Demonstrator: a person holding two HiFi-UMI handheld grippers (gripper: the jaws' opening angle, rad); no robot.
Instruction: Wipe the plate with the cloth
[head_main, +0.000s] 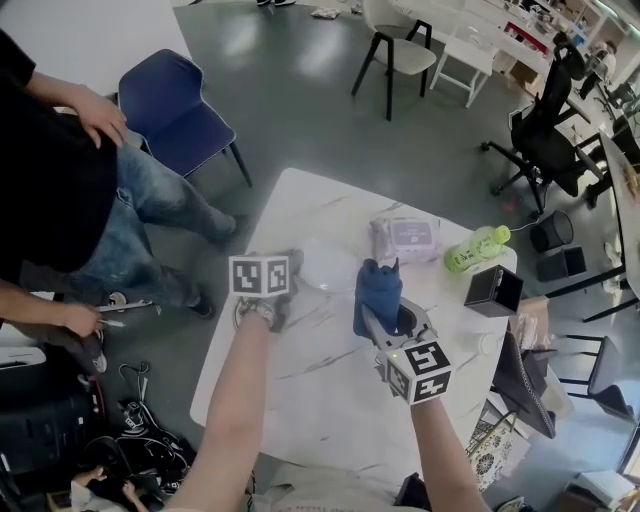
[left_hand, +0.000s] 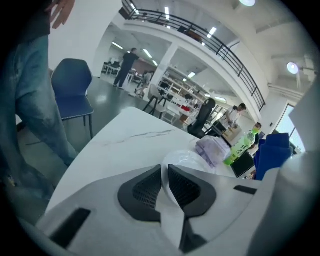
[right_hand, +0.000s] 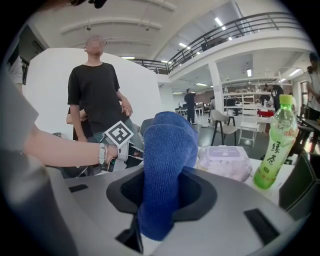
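White bench (head_main: 330, 400) with thin grey lines, seen from above. Near the middle, a clear plate (head_main: 325, 268), lying flat.

Left gripper (head_main: 285, 292) at the near left edge of the plate. Jaws almost together, pinching the thin rim between the two black pads. In the left gripper view, the rim running down through the narrow gap, with the rest of the plate out in front.

Right gripper (head_main: 388, 322) just to the right of the plate. Jaws closed on a blue cloth (head_main: 378, 288). Cloth bunched up thick, filling the space between the pads and sticking out well past the tips. Soft and fuzzy up close in the right gripper view. Cloth right beside the right edge of the plate. Touching it or not: cannot tell.

Behind the plate, a pale pack of wipes (head_main: 405, 238) on the bench. To the right of the wipes, a green bottle (head_main: 477, 248) with a yellow-green cap, standing up. Nearer, close to the right edge of the bench, a black box (head_main: 493, 290), well apart from the plate.

Off the bench, at the far left, a blue chair (head_main: 170, 110) on the grey floor. Next to it, a person (head_main: 130, 220) in jeans and a black top, standing close to the left side of the bench.
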